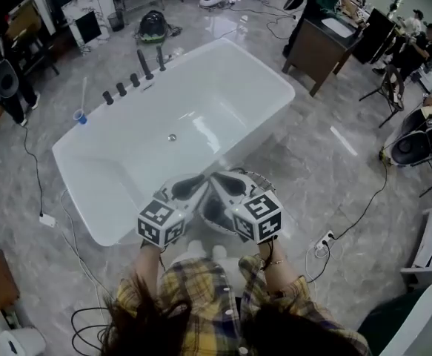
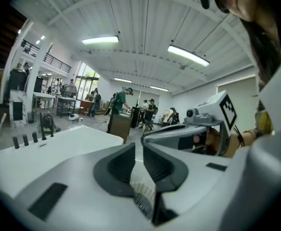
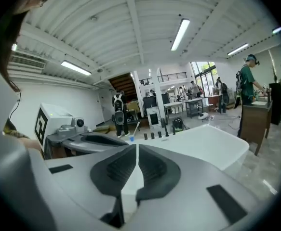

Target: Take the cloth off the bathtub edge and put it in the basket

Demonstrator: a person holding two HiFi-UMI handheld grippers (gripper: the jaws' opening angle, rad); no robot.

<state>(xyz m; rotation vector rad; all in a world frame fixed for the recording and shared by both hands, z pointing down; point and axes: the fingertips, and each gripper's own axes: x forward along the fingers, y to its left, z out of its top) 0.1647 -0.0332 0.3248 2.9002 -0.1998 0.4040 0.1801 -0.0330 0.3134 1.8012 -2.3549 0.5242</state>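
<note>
The cloth cannot be made out; the wire basket (image 1: 258, 178) sits on the floor against the bathtub's (image 1: 112, 213) near edge, under both claws. Left gripper (image 2: 138, 146): jaws a narrow slit apart, pinching nothing. Right gripper (image 3: 137, 148): jaws pressed together, empty

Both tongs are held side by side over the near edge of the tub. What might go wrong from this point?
1. No cloth shows on the bathtub rim in any view, and the left tongs and right tongs hold nothing. A grab may miss, or the cloth may lie hidden beneath them.
2. The two tongs sit almost touching and may knock together.
3. Cables trail across the floor near the person's feet, a likely trip hazard.
</note>
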